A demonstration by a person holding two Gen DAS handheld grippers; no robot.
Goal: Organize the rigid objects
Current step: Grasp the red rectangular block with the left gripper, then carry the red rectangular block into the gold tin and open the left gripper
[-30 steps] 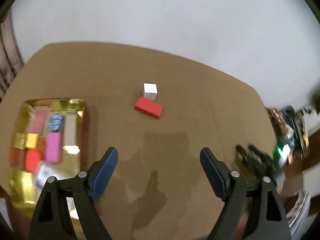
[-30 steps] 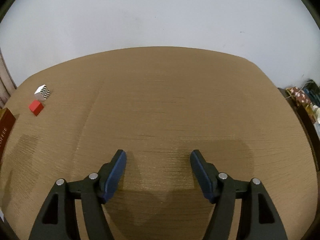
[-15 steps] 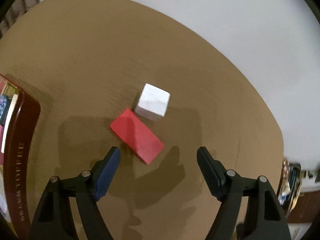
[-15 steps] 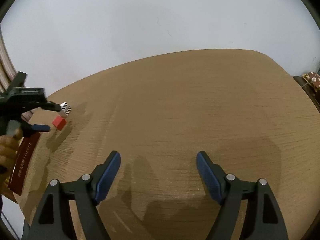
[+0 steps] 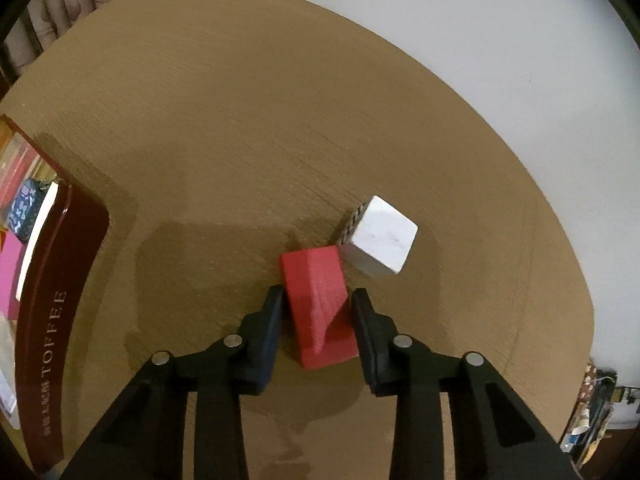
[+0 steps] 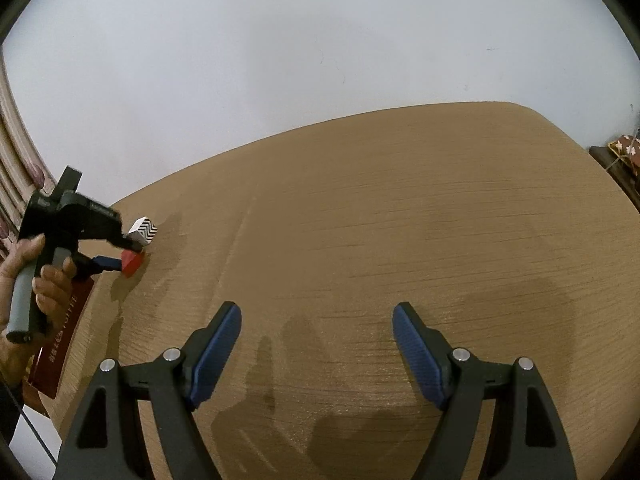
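A red block [image 5: 316,304] lies on the brown table [image 5: 240,120], tipped up on one long edge. My left gripper [image 5: 317,294] is shut on it, one pad against each long side. A white cube [image 5: 382,236] with a black zigzag face stands just beyond the block, touching its far corner. In the right wrist view the left gripper [image 6: 129,255] holds the red block [image 6: 131,262] at the far left, next to the white cube [image 6: 143,230]. My right gripper [image 6: 317,312] hangs open over bare table with nothing between its fingers.
A dark red toffee tin [image 5: 60,280] with gold lining stands at the left table edge, with several coloured blocks inside. A hand [image 6: 48,280] grips the left tool's handle. Wall rises behind the table; clutter sits beyond its right edge [image 5: 592,408].
My left gripper came down over the red block and closed on it; the block tipped up onto an edge. The right gripper's fingers spread a little wider and it tilted upward.
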